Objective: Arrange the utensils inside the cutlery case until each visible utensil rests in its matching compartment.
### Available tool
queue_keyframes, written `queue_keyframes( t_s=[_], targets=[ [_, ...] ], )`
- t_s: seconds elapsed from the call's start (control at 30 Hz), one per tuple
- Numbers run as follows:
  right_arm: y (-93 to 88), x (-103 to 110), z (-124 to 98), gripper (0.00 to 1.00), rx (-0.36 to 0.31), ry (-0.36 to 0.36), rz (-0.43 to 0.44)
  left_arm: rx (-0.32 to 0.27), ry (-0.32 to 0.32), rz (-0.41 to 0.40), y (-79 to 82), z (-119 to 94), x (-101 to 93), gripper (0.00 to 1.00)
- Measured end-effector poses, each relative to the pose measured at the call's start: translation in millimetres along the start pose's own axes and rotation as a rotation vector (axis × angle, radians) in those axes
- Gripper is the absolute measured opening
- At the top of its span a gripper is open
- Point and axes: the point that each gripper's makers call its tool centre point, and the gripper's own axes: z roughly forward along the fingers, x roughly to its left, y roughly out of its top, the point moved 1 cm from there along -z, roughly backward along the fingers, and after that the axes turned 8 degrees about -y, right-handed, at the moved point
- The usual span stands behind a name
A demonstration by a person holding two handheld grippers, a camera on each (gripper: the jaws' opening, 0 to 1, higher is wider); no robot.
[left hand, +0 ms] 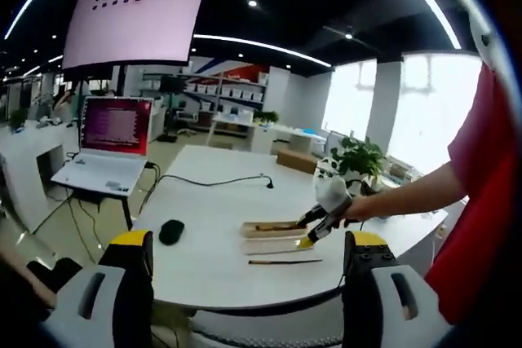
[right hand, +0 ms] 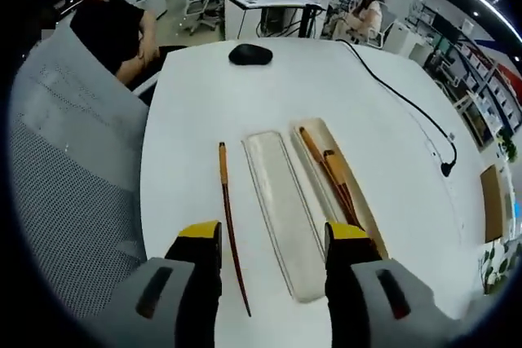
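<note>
White and round-edged, the table (right hand: 383, 128) sits in a bright open office of desks, shelves and tall windows. On it lies the cutlery case (right hand: 322, 201) — a pale, shallow tray with a long lid (right hand: 281, 209) set flat just beside it. One wooden chopstick (right hand: 231, 226) lies loose on the bare tabletop, left of the lid in the right gripper view and parallel to it. Inside the case rest two more wooden utensils (right hand: 330, 173), side by side along its length; exactly what they are cannot be told.

The right claw (right hand: 273, 242) hangs above the near end of the lid, its yellow-tipped jaws spread wide with nothing between them — the loose chopstick runs past the left jaw, the case past the right. From the left gripper view the same claw (left hand: 314, 226) shows at the end of a person's bare forearm (left hand: 408, 193), poised over the case (left hand: 273, 235), with the chopstick (left hand: 284, 262) lying on the table's near side.

The left claw (left hand: 247, 250) is held well back from the table (left hand: 212, 193), jaws released and wide apart, holding nothing.

A black mouse (right hand: 250, 55) sits at the far end of the table, and a black cable (right hand: 408, 103) trails across the top. A grey mesh chair (right hand: 73, 160) stands against the table edge. An open laptop (left hand: 106, 144) rests on a neighbouring desk beneath a large screen (left hand: 134, 22), and a potted plant (left hand: 359, 156) stands beyond the table. A person in black (right hand: 114, 34) sits in the background.
</note>
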Motion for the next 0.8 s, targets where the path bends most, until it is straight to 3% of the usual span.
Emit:
queue_keyframes(
  t_s=[0.07, 0.13, 0.33, 0.43, 0.8],
  targets=[
    [1.8, 8.4, -0.6, 0.34, -0.004, 0.024, 0.006, 0.012, 0.005, 0.017, -1.1, 1.1, 0.9, 1.00],
    [2.6, 15.4, 0.3, 0.28, -0.001, 0.048, 0.018, 0.021, 0.003, 0.031, -2.4, 2.3, 0.6, 1.00],
    [1.0, 31.1, 6.0, 0.25, 0.024, 0.086, -0.016, 0.059, 0.017, 0.059, -10.4, 3.4, 1.2, 1.00],
    [2.7, 31.9, 7.5, 0.20, 0.022, 0.082, -0.024, 0.076, 0.005, 0.064, -14.6, 3.2, -1.4, 1.00],
    [2.4, 37.6, 12.3, 0.18, 0.043, 0.080, -0.029, 0.094, 0.002, 0.062, -24.5, 3.5, -2.3, 1.00]
  ],
)
